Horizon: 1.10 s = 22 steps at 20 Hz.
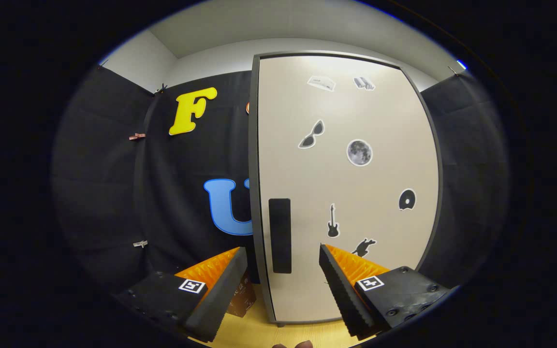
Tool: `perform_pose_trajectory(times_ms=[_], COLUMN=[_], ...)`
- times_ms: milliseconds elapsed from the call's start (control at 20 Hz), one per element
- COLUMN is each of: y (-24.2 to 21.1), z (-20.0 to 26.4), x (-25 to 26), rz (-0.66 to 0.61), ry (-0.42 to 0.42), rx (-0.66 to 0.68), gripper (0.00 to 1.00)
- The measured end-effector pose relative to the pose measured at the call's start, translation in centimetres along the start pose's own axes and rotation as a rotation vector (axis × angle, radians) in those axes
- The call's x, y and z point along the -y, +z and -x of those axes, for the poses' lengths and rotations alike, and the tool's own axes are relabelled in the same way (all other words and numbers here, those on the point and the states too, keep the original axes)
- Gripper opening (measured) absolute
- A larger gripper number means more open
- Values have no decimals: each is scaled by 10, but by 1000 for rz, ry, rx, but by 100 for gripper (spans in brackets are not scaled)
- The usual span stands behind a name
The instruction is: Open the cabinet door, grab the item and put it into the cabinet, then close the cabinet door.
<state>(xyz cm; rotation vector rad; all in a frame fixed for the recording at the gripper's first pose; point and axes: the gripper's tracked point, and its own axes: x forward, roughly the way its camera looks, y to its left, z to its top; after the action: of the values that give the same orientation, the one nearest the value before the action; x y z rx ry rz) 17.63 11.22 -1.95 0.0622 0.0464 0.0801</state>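
Tongs (283, 256) spread before shut cabinet door (351, 193) (brown box (242, 302) behind left finger).

Gripper view: the camera rode low over the desk (259, 328), facing the closed cabinet door (346, 193) squarely and near (fingers (220, 285) apart, framing the handle (280, 235)).

The tall beige cabinet door (346, 193) with a dark frame stands shut just ahead, blocking the way into the cabinet. Its black rectangular handle (280, 235) lies in line with the gap between the widely parted fingers of the gripper (283, 253), with nothing in between. A small brown box (242, 299) sits on the light wooden tabletop (254, 328) beside the door's left lower corner, behind the left finger
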Motion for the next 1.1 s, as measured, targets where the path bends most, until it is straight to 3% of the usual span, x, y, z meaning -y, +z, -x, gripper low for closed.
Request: perform_pose_trajectory(times_ms=[400,500,600,700,800,950,1100], y=[-21,-25,-18,-17,-20,-21,-20], z=[-69,-78,-80,-78,-78,-75,-62], x=[-11,-7,4,4,4,5,4], rz=[57,49,57,47,33,42,32], ry=[-42,-71,-135,-132,-120,-86,-47], rx=[-1,-15,21,14,-4,-29,-37], gripper=[97,90,70,42,28,15,15])
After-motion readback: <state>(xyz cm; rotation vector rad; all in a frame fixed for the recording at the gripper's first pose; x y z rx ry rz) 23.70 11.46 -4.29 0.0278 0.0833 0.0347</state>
